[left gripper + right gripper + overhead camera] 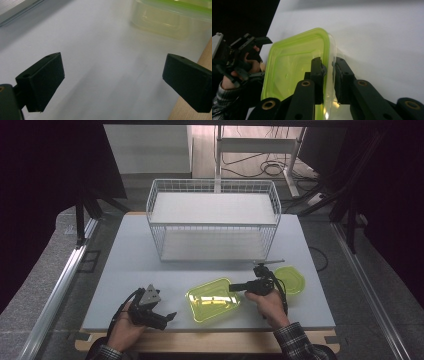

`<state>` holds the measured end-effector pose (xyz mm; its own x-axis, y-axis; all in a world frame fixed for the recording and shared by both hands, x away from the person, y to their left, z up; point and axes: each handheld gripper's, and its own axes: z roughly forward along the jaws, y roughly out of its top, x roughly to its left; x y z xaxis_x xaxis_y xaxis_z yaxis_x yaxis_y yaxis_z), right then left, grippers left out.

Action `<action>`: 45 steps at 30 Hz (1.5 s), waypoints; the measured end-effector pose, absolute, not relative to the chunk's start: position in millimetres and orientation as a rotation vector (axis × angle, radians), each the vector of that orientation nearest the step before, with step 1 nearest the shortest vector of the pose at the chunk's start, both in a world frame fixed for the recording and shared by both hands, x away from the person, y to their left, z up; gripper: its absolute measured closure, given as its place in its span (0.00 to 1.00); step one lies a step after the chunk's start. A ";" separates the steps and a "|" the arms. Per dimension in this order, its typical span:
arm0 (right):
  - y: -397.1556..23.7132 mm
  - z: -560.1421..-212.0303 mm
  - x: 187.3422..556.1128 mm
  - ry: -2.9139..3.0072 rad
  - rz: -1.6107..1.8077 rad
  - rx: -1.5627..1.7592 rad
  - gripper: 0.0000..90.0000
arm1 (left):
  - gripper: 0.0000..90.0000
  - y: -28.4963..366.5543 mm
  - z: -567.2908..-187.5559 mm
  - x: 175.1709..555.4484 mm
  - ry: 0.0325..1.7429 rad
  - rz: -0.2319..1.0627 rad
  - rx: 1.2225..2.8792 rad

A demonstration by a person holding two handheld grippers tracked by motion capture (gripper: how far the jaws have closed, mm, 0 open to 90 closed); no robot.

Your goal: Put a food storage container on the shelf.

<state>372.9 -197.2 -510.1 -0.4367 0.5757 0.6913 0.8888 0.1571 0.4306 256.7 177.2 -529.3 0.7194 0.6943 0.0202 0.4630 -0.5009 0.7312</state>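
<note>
The right claw (329,72) was pinched narrow on the wall of the green container (294,67), one jaw inside and one outside, a grip likely meant for lifting or dragging it. The container sat on the surface (125,270) in front of the wire basket (212,220). Left of the container, the left claw (112,80) stood wide and held nothing.

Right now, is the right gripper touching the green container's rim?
Touching. The right gripper view shows the right gripper with one jaw inside and one outside the green container, both pressed against its rim.
</note>
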 end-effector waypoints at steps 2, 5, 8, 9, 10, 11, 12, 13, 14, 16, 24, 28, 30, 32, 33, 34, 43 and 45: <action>-195.6 -508.3 371.8 -2.089 -1.176 -1.390 0.89 | 0.04 177.2 -529.2 256.5 0.873 0.408 2.190; -195.5 -506.8 371.1 -2.094 -1.179 -1.386 0.89 | 0.04 177.6 -528.9 256.5 0.873 0.412 2.189; -198.7 -504.4 371.1 -2.076 -1.204 -1.387 0.89 | 0.04 178.8 -528.6 256.7 0.880 0.413 2.182; -200.2 -502.7 371.2 -2.069 -1.213 -1.388 0.89 | 0.04 179.1 -528.7 256.8 0.882 0.414 2.180; -200.9 -501.6 371.2 -2.064 -1.220 -1.387 0.89 | 0.04 179.4 -528.7 256.9 0.884 0.413 2.179; -201.9 -499.8 371.3 -2.060 -1.227 -1.386 0.89 | 0.04 179.7 -528.7 257.1 0.886 0.411 2.177; -202.7 -498.1 371.4 -2.057 -1.237 -1.385 0.89 | 0.04 179.9 -528.7 257.4 0.888 0.409 2.176; -203.3 -496.5 371.6 -2.058 -1.245 -1.384 0.89 | 0.04 180.1 -528.8 257.5 0.891 0.409 2.174; -203.7 -494.8 371.9 -2.056 -1.253 -1.383 0.89 | 0.04 180.2 -528.8 257.5 0.893 0.409 2.172; -204.0 -491.4 372.2 -2.049 -1.267 -1.379 0.89 | 0.04 180.7 -528.8 257.7 0.898 0.413 2.168; -205.8 -474.3 375.6 -2.037 -1.330 -1.365 0.89 | 0.03 182.0 -528.5 258.2 0.911 0.419 2.159; -207.1 -466.3 378.1 -2.028 -1.360 -1.359 0.89 | 0.03 181.7 -528.7 258.2 0.912 0.422 2.161; -207.6 -463.1 379.3 -2.023 -1.370 -1.360 0.89 | 0.03 181.9 -528.7 258.3 0.913 0.423 2.161; -208.2 -460.1 380.7 -2.012 -1.384 -1.358 0.89 | 0.03 182.1 -528.8 258.4 0.914 0.425 2.160; -208.7 -458.6 381.6 -2.007 -1.392 -1.358 0.89 | 0.03 182.2 -528.8 258.5 0.914 0.426 2.160; -209.2 -457.2 382.6 -2.003 -1.398 -1.355 0.89 | 0.02 182.2 -528.8 258.6 0.916 0.426 2.160; -211.7 -436.5 388.1 -1.997 -1.454 -1.358 0.89 | 0.02 181.5 -529.4 258.6 0.916 0.426 2.166; -212.1 -431.3 389.6 -1.997 -1.465 -1.358 0.89 | 0.02 181.7 -529.3 258.7 0.916 0.428 2.167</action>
<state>389.6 -212.1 -431.3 -0.4994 0.5010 0.7068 0.8245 0.0245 0.5653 258.7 181.7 -529.3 0.6906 0.7230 0.0196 0.4790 -0.4775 0.7366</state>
